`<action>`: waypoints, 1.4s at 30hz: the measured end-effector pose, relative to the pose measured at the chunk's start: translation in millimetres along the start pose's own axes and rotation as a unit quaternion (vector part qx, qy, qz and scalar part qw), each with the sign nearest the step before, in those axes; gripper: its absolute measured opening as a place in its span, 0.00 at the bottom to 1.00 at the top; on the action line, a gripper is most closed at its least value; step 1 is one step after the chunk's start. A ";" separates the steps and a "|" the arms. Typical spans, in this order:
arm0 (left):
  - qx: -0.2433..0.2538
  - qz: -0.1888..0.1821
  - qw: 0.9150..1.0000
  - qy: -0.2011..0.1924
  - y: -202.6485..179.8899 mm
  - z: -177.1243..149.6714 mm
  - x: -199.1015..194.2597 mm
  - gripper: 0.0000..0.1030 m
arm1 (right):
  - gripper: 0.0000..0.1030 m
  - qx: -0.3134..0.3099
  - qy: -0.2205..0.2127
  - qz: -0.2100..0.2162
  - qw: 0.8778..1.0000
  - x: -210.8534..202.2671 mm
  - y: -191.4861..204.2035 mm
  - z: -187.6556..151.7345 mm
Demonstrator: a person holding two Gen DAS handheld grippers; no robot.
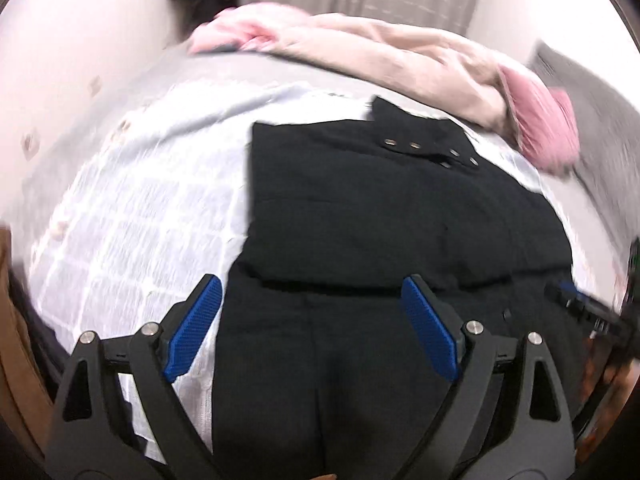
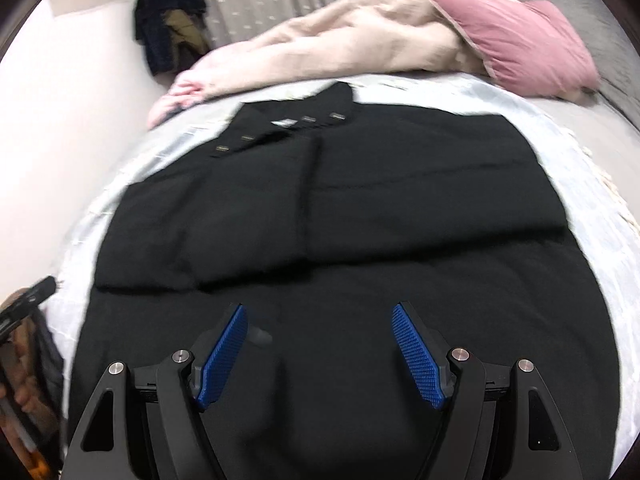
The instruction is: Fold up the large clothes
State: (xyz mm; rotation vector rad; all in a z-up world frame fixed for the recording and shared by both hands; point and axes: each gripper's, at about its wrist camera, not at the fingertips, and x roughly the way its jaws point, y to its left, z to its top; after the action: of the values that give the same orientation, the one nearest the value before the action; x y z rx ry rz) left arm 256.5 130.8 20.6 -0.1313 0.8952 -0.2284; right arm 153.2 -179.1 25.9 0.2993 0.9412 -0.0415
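Meanwhile both claws, left gripper (image 1: 312, 328) and right gripper (image 2: 320, 356), hung released above the near black coat (image 2: 320, 200), sleeves folded inward.

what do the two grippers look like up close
Both the left gripper and right gripper have black angular linkage arms with round silver pivot pins, and blue finely ribbed pads on the inner finger faces.
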 end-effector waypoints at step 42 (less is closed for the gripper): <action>0.037 -0.047 0.996 0.061 -44.6 -38.5 51.1 0.90 | 0.67 0.004 -0.008 -0.070 0.997 -7.0 -46.5 18.8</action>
State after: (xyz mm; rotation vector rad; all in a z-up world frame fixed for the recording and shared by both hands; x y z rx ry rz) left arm 250.8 74.0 -32.6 -0.0905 1.0017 -0.3600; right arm 156.3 -229.5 30.9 0.2399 0.9462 -0.1771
